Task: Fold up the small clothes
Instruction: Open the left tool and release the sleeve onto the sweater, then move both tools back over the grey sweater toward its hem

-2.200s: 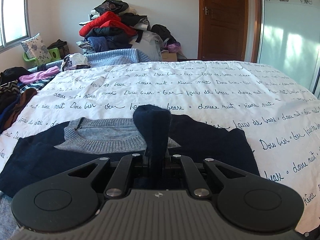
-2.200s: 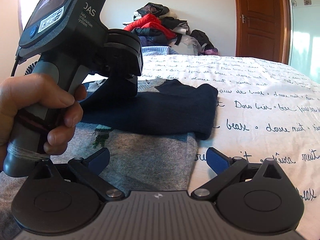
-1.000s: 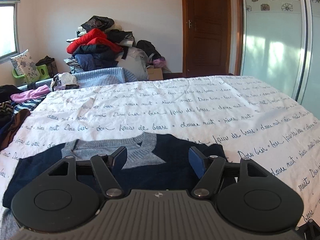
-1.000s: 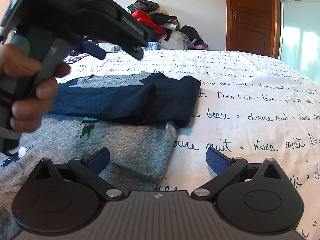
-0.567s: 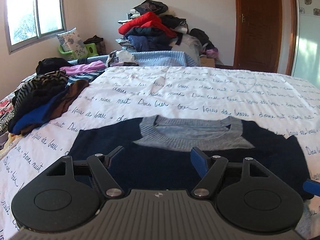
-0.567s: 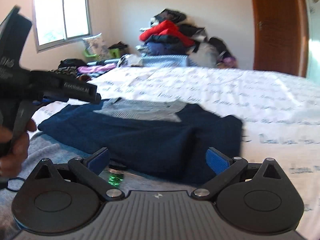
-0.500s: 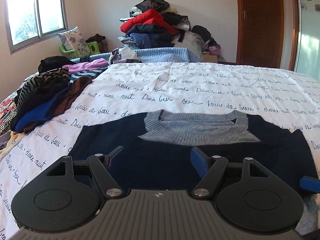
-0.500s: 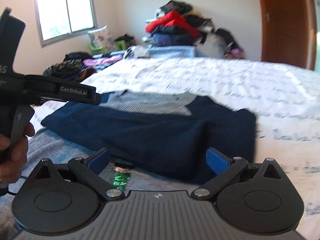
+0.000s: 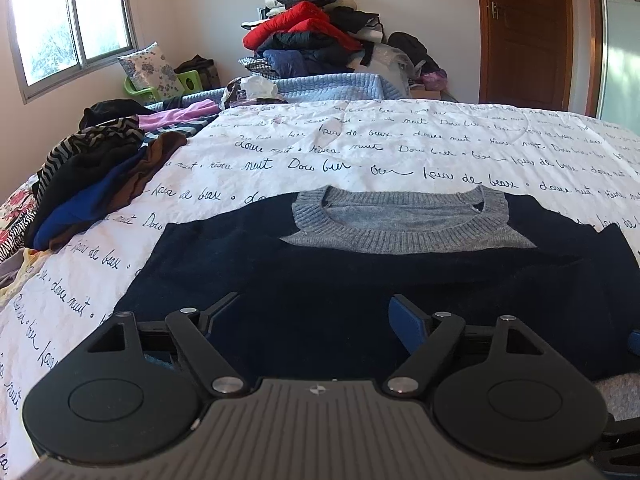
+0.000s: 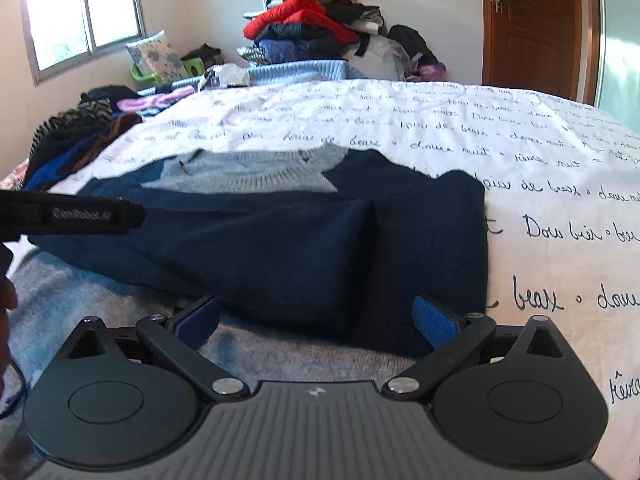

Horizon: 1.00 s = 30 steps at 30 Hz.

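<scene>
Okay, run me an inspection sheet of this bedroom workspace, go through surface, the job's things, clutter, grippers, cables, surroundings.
Surface: bed cover, white with dark handwriting print, lightly wrinkled.
Job's things: sweater, navy sleeves folded across its grey body, grey collar away from the cameras; grey hem uncovered near the right gripper.
Clutter: loose clothes heap on the bed's left edge; big clothes pile beyond the far end.
Grippers: left gripper open over the navy part, holding nothing; right gripper open at the lower edge of the navy fold, holding nothing.
Cables: dark cord at the right view's left edge.
Surroundings: window, wooden door, floral pillow.
</scene>
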Tool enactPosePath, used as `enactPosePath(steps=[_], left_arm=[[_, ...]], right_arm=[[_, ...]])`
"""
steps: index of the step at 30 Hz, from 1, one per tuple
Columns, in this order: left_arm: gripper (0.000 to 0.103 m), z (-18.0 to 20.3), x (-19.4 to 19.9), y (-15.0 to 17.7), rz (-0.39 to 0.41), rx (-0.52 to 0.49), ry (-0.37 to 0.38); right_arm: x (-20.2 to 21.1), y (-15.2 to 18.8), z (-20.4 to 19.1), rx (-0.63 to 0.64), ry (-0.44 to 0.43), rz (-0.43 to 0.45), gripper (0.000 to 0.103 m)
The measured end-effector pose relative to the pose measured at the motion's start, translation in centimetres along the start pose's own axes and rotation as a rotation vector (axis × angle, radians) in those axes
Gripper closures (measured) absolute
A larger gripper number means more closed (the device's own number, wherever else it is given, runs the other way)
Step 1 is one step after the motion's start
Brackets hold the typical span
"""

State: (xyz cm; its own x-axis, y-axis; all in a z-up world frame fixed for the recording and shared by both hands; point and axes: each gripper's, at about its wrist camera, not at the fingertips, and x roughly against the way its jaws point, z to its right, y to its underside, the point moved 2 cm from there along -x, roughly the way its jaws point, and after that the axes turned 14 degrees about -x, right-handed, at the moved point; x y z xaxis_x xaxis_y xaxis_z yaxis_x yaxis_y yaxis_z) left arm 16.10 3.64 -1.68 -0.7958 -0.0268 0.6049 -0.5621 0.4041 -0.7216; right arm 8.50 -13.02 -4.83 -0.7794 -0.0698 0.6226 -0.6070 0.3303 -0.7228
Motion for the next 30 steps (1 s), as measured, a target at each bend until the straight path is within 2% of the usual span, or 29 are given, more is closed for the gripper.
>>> enactPosePath(steps=[11,30], left_arm=[[0.021,-0.4,1.4,0.2,0.015,0.01,-0.011],[0.015,-2.6,8.2,1.9,0.093,0.039,-0.036]], right_arm=[[1.9,0.3,0.4,-0.026,0.008,0.015,0.0],[5.9,1.5,0.6,-0.076,0.005,0.035,0.0]])
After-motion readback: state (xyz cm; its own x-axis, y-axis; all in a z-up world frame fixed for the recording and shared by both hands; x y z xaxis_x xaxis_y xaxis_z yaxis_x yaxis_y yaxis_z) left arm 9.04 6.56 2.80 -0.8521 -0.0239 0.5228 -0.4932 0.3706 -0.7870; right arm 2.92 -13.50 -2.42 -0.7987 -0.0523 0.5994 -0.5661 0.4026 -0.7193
